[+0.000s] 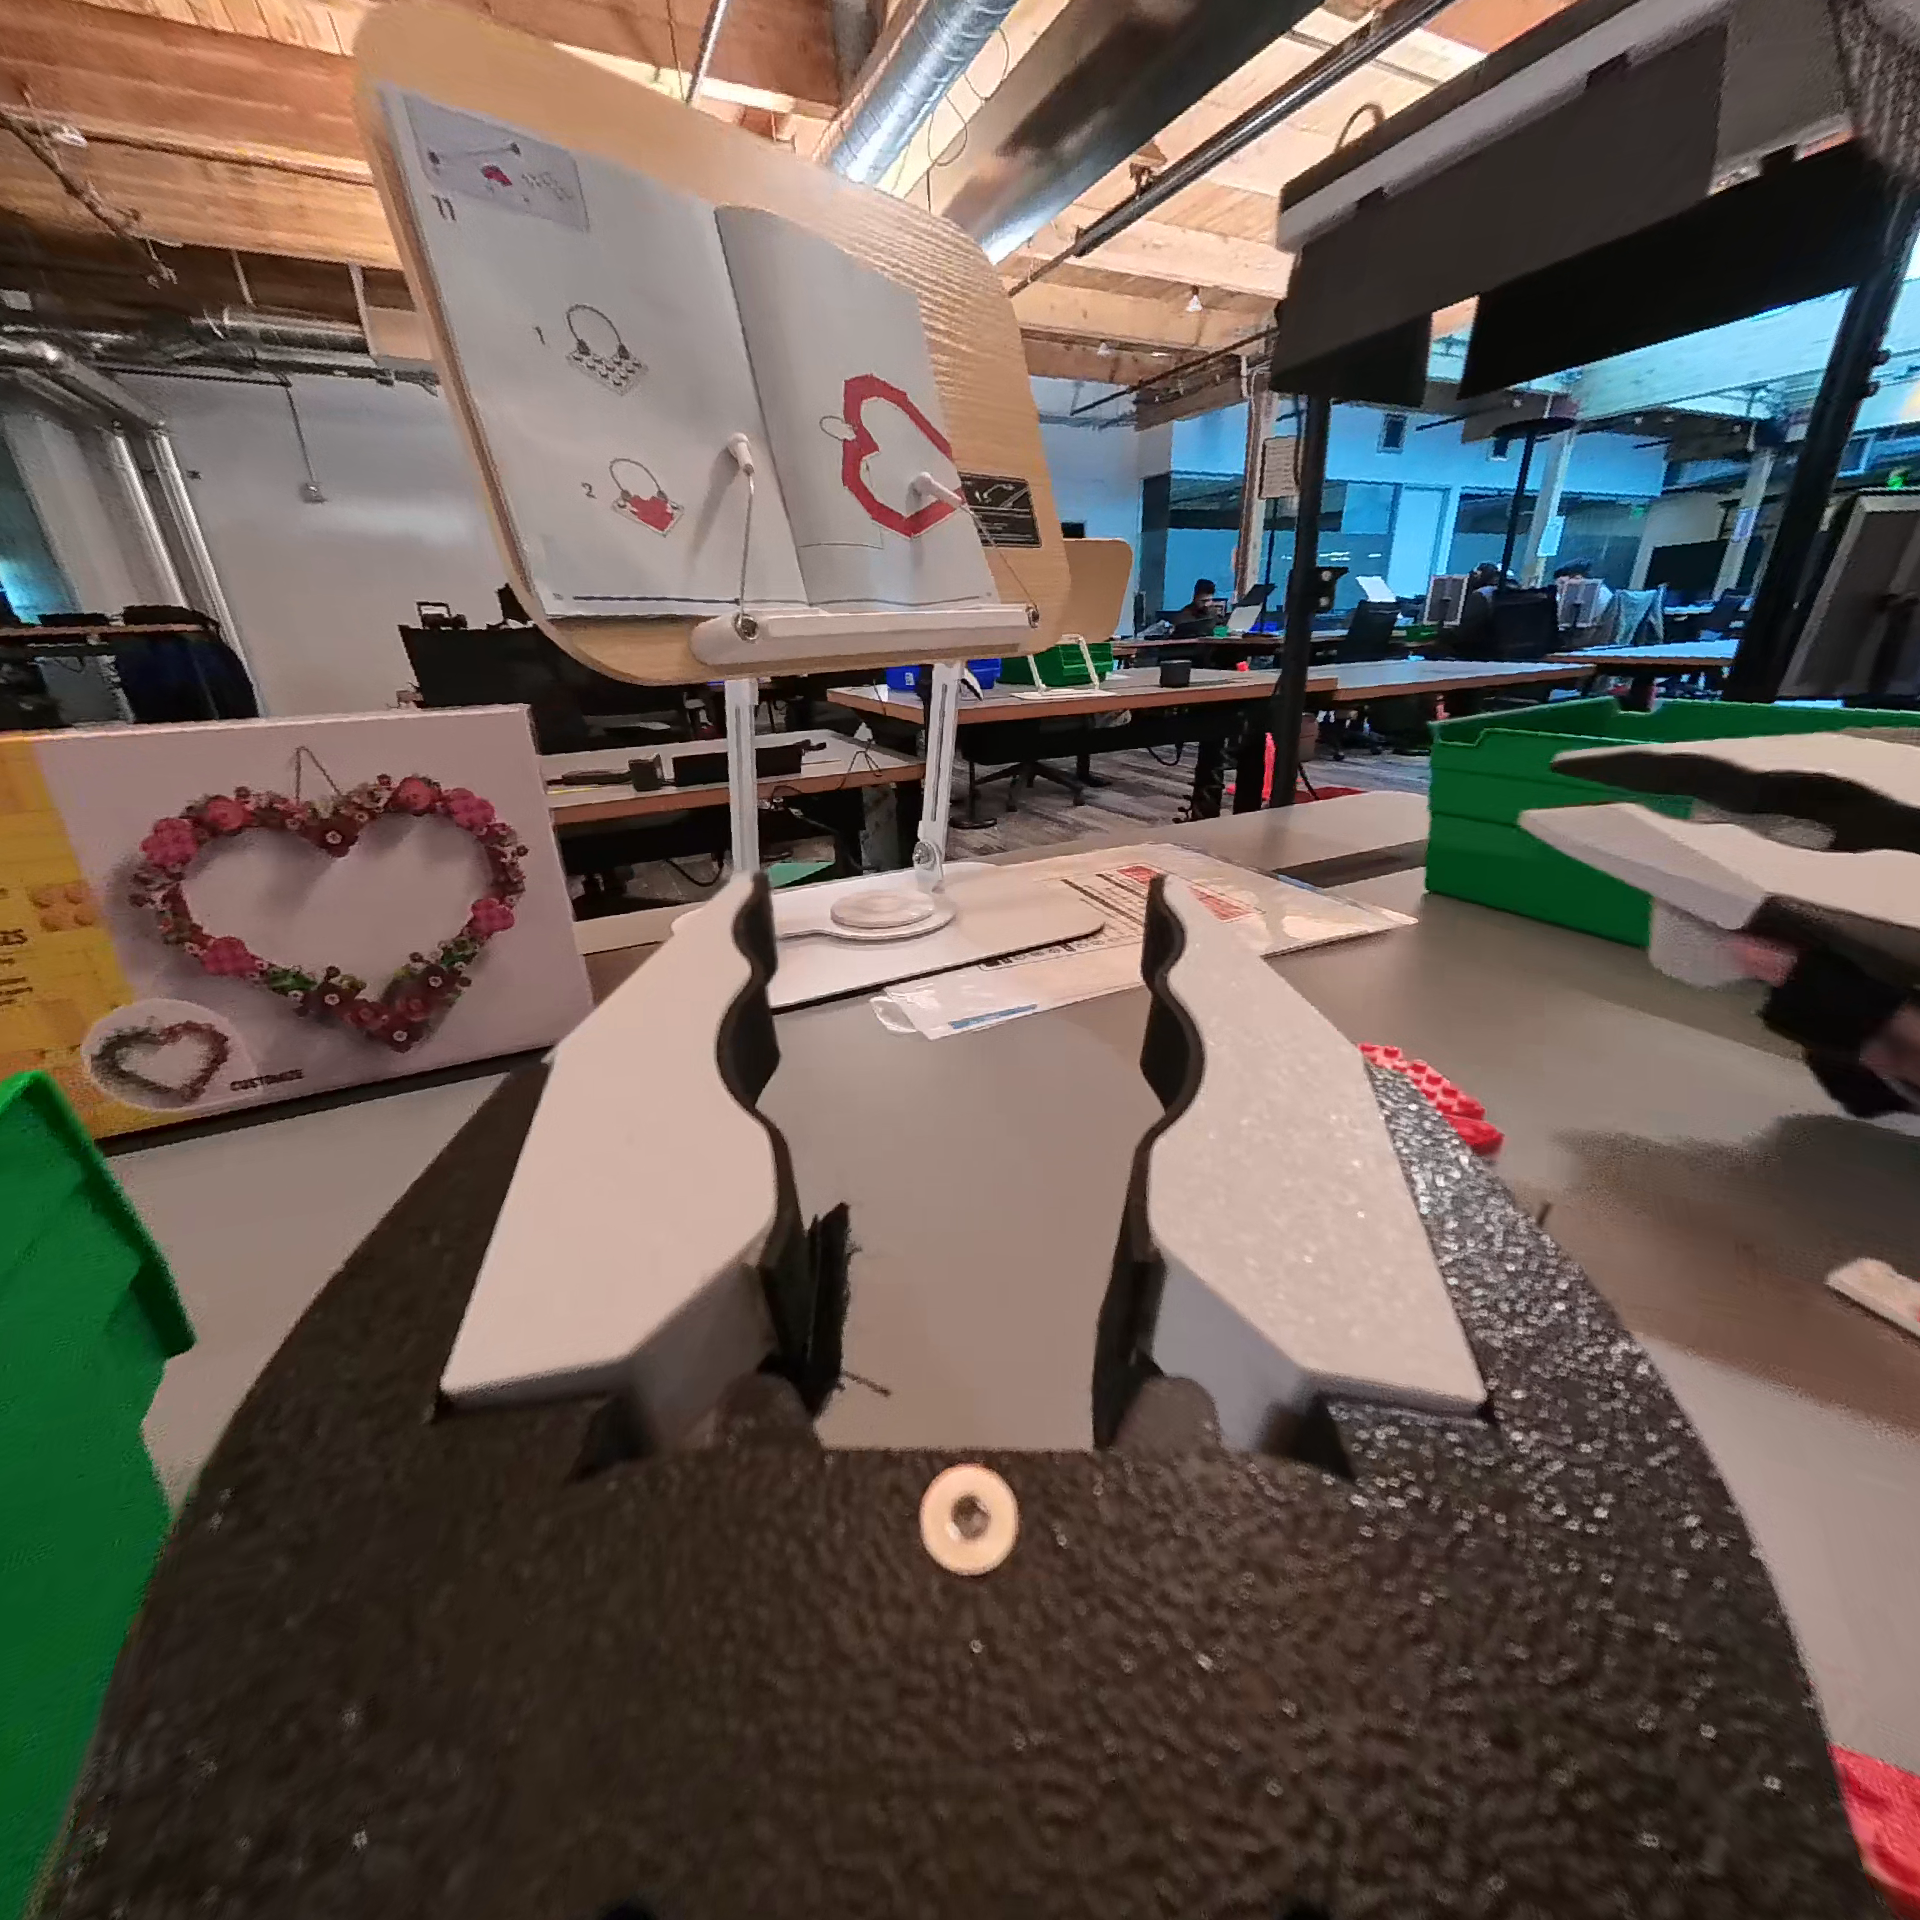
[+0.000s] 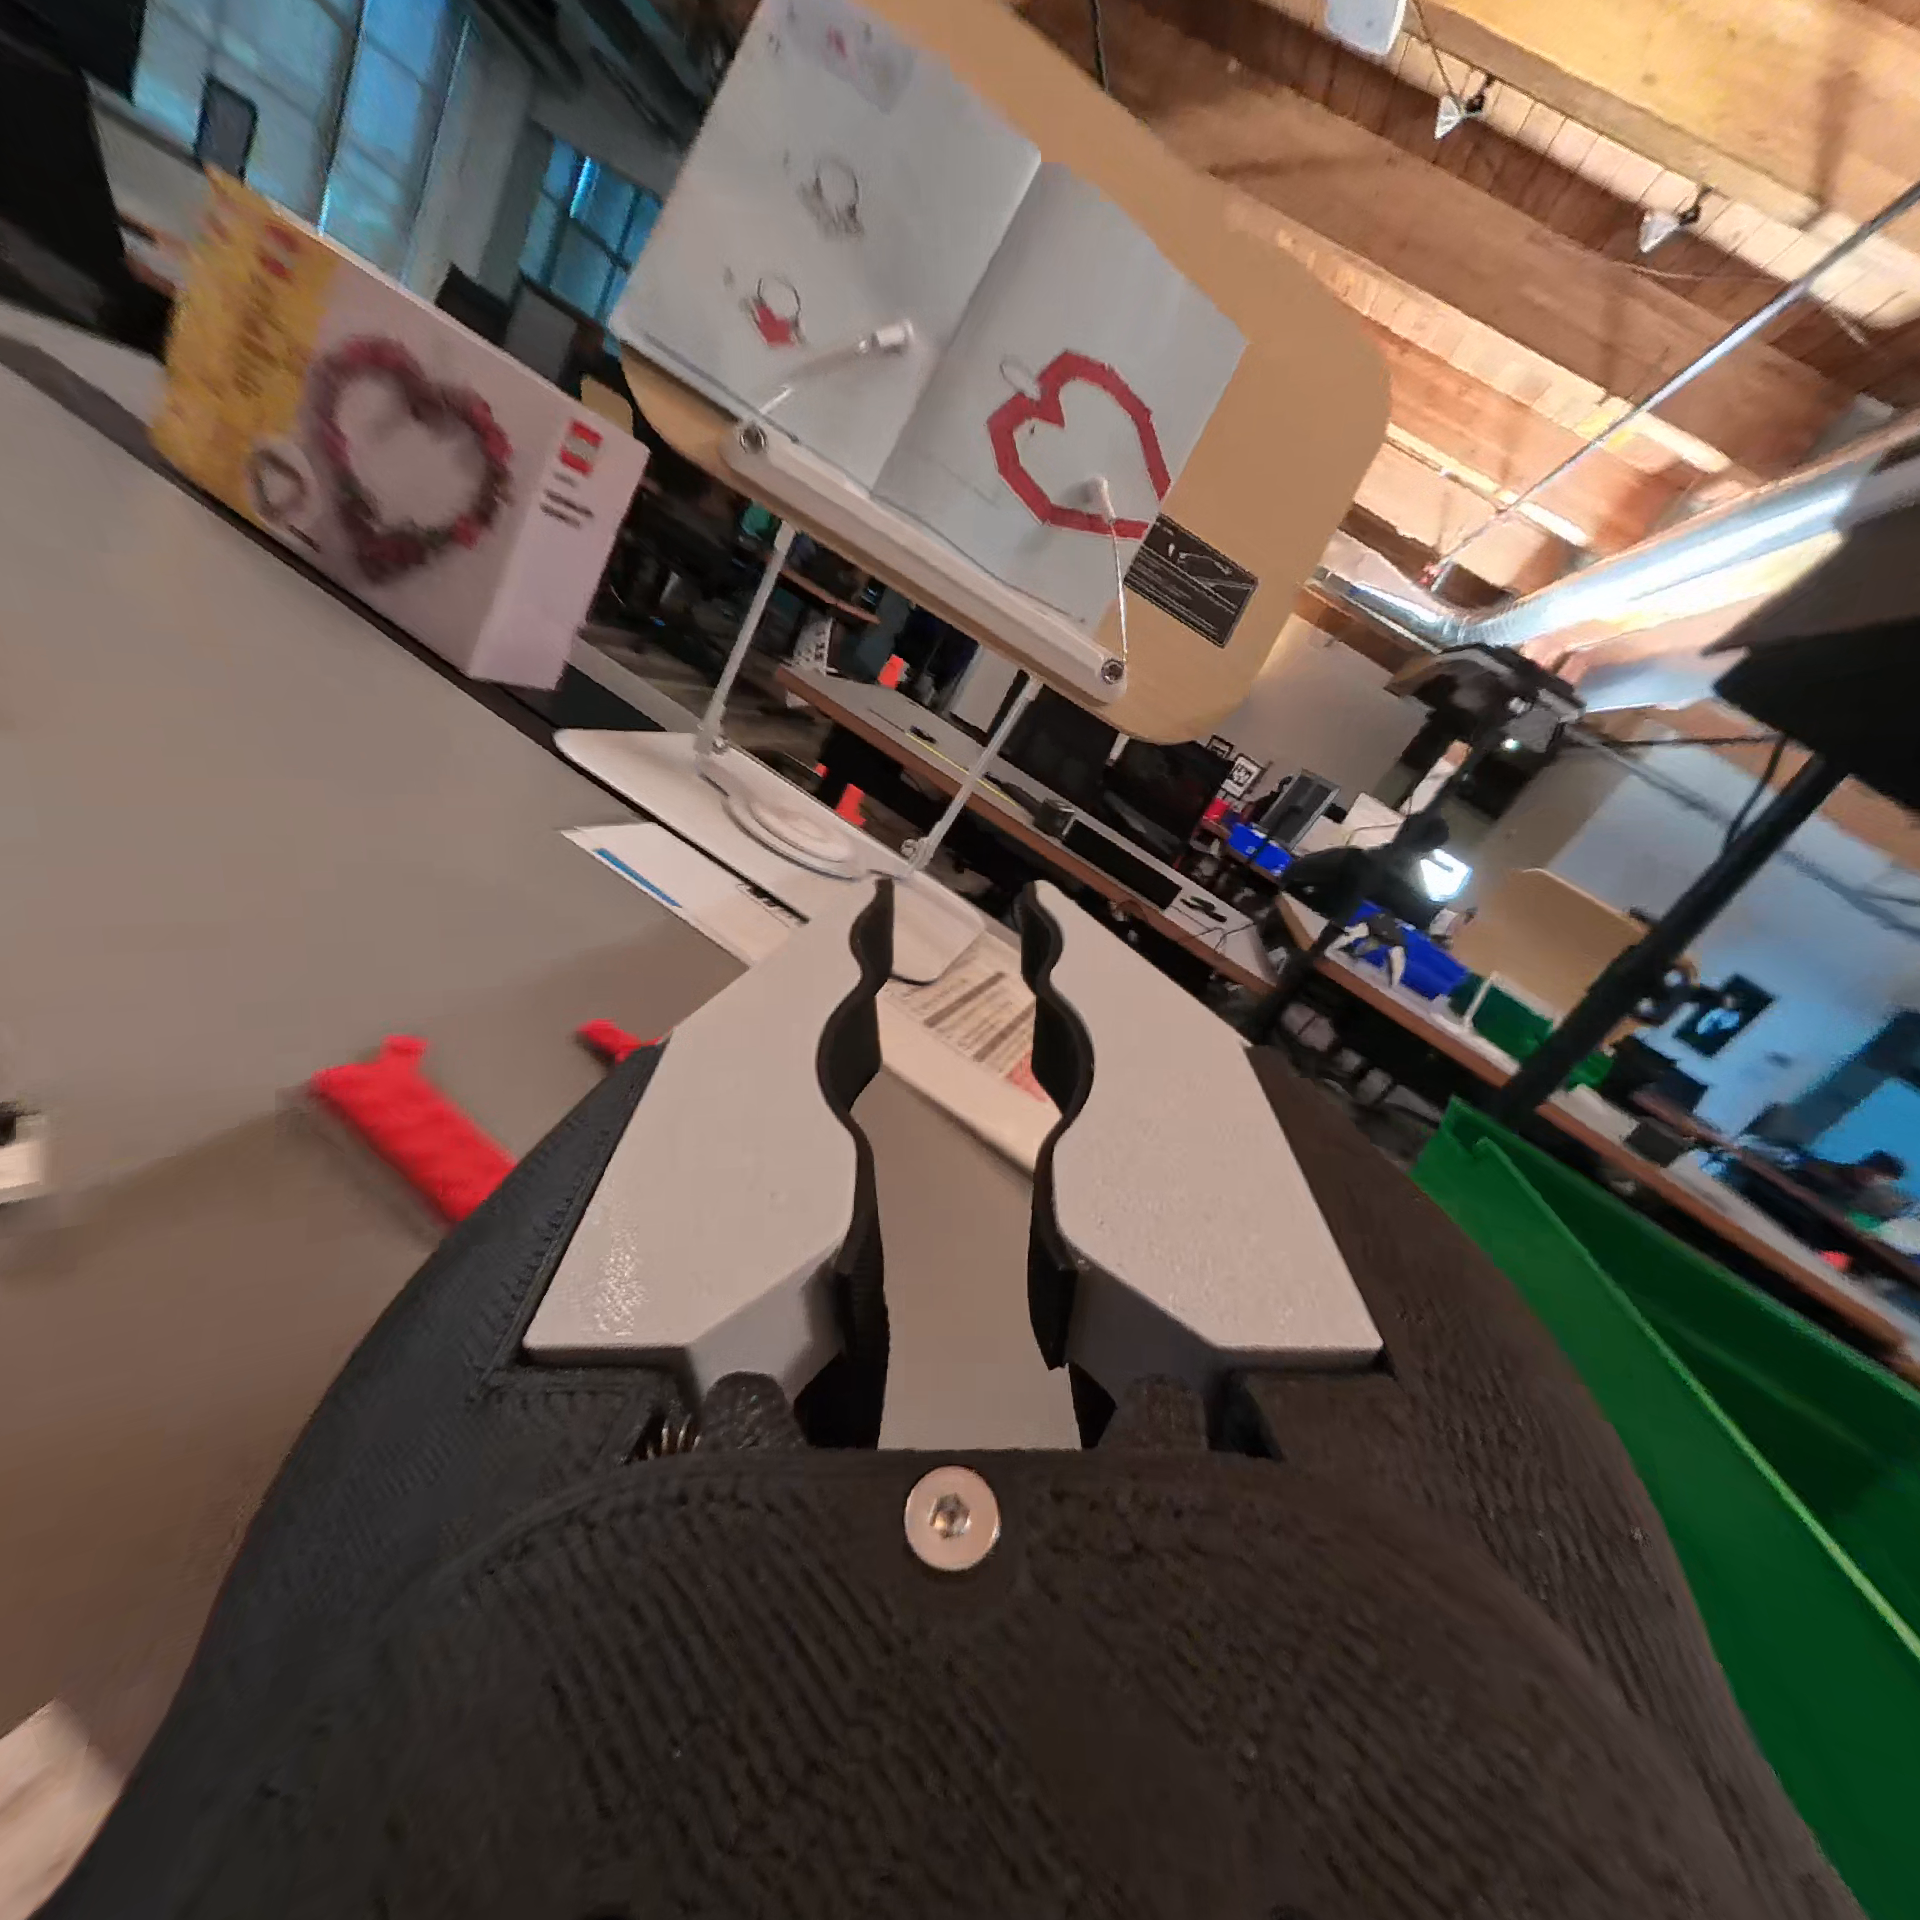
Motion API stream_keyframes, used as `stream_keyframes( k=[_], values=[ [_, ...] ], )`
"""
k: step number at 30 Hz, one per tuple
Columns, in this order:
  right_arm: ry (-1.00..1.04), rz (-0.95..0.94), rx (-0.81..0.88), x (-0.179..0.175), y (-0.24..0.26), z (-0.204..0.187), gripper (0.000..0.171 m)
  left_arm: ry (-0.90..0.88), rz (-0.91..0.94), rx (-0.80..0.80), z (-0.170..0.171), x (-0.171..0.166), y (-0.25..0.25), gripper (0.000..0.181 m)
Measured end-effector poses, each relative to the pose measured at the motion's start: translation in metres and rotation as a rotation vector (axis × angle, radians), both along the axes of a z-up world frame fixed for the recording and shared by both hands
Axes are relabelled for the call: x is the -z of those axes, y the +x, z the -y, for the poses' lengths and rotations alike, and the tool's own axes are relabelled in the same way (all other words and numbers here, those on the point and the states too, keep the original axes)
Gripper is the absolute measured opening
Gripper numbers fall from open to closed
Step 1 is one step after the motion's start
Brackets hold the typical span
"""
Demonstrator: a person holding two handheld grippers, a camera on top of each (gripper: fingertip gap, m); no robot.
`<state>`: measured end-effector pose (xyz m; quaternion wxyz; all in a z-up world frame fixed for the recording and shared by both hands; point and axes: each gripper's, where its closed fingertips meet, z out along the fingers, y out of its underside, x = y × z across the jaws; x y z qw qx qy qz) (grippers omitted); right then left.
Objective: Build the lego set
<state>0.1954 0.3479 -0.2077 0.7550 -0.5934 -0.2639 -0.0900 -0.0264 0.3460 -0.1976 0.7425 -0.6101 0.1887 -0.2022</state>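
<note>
Left hand-held gripper [image 1: 961, 914] wide open, empty, above bare tabletop [image 1: 966, 1195]. Right hand-held gripper [image 2: 956, 909] narrowly open, empty. Red lego plates [image 2: 410, 1127] lie on tabletop left of it; booklet [image 1: 686, 384] open on stand behind.

grey desk [image 1: 977, 1122] w/ lego box [image 1: 301, 904] at left, white book stand base [image 1: 935, 920] mid, plastic sleeves [image 1: 1143, 935], red lego plates [image 1: 1439, 1096], green bins [image 1: 1538, 831] l & r.

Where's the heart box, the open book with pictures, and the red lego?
heart box [image 1: 312, 914], left wrist view, on its front face.
open book [image 1: 665, 405], left wrist view, on its left page.
red lego [image 2: 410, 1127], right wrist view, on its blurred top.
</note>
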Motion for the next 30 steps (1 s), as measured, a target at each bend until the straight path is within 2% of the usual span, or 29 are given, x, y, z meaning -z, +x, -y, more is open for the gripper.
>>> stream_keyframes(
  k=[1,4,7,10,13,17,22,27,30],
  values=[
    [0.001,0.015,-0.004,0.001,-0.002,-0.006,0.022,0.0,0.002,0.007,-0.001,0.0,0.001,0.07],
    [-0.045,0.037,-0.07,0.008,-0.014,-0.016,0.02,0.007,0.03,-0.032,-0.006,-0.003,-0.006,0.084],
    [-0.187,0.082,-0.191,0.028,-0.032,-0.021,0.017,-0.007,0.059,-0.007,-0.006,-0.002,-0.005,0.086],
    [-0.391,0.134,-0.237,0.055,-0.038,-0.029,0.018,-0.017,0.068,0.006,-0.008,-0.002,-0.003,0.086],
    [-0.637,0.065,-0.278,0.077,-0.043,-0.031,0.021,-0.015,0.051,0.021,-0.006,-0.001,0.001,0.084],
    [-0.849,-0.015,-0.3,0.096,-0.051,-0.028,0.032,-0.012,0.029,0.036,-0.004,0.001,0.006,0.083],
    [-0.885,0.058,-0.205,0.109,-0.048,-0.033,0.029,-0.017,0.023,0.051,-0.002,0.001,0.01,0.082],
    [-0.957,-0.027,-0.219,0.112,-0.044,-0.03,0.016,-0.014,0.045,0.042,-0.002,-0.003,0.005,0.078],
    [-0.953,-0.027,-0.225,0.111,-0.042,-0.028,0.015,-0.039,0.07,0.055,-0.003,-0.003,0.004,0.076]
  ],
)
